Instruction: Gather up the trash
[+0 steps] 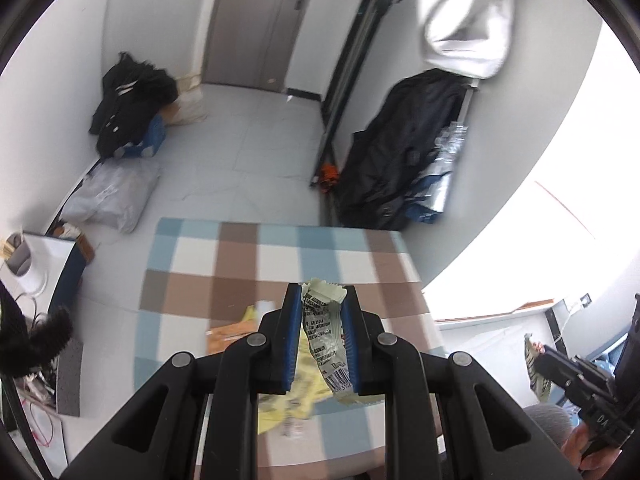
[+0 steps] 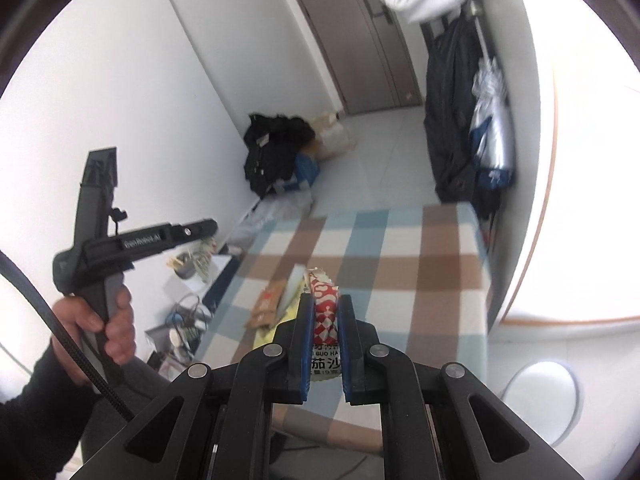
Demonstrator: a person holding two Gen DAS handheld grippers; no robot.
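Thin crinkled film is pinched in both tools: a pale printed wrapper (image 1: pixel 326 336) is clamped by the left gripper (image 1: pixel 323 300), a red-and-white sachet (image 2: pixel 325 312) by the right gripper (image 2: pixel 325 300). Both are judged light, limp and slippery, best gripped mid-body. Further wrappers (image 2: pixel 267 305) lie beyond on the checked tablecloth (image 2: pixel 404 264).

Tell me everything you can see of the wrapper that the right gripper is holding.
The red and white wrapper is a thin, crinkled snack packet that looks like printed plastic film. Its upper part bears a red and white checked pattern, its lower part is pale with dark Chinese characters. It stands roughly upright, clamped between the blue pads of the right gripper, its torn top edge poking out past the fingertips. It hangs above the checked tablecloth, touching nothing else.
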